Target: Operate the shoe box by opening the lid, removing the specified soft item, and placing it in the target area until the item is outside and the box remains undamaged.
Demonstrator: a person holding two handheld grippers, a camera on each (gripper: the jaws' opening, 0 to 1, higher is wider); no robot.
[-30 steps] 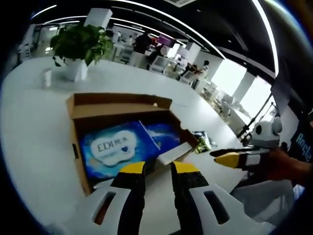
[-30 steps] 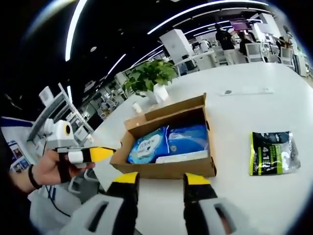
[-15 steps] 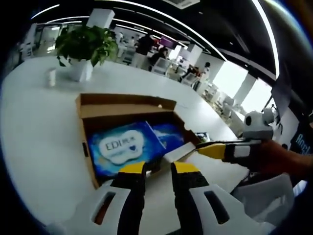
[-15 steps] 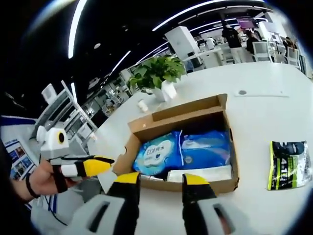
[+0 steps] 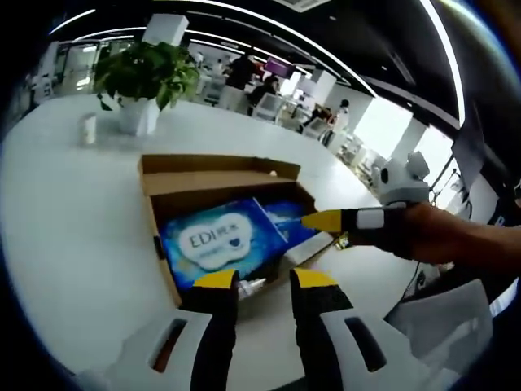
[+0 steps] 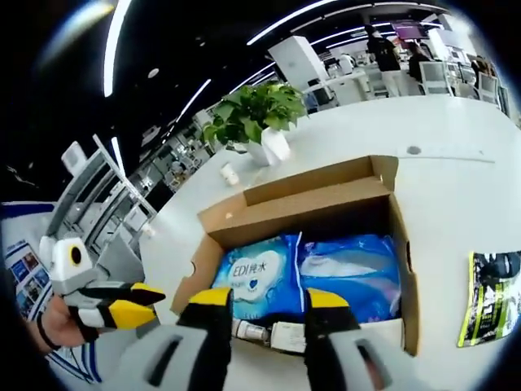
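Both grippers are hovering at the open shoe box [image 6: 326, 204]. Seen from its own camera, the right gripper [image 6: 267, 299] is holding its jaws parted and empty just above the box's near wall; the left gripper [image 5: 264, 279], likewise parted and holding nothing, is poised at the box's opposite edge. From the left gripper view, the right gripper's yellow tip is reaching over the box interior. Inside the box, two soft blue packs are lying side by side: one [image 6: 256, 275] marked "EDI" on a white cloud shape, the other [image 6: 352, 273] glossy and wrinkled. Beside the box, a green-and-black packet [image 6: 491, 295] is resting on the white table [image 5: 73, 220]. Beyond the box, a potted plant [image 6: 254, 118] is standing in a bright office.
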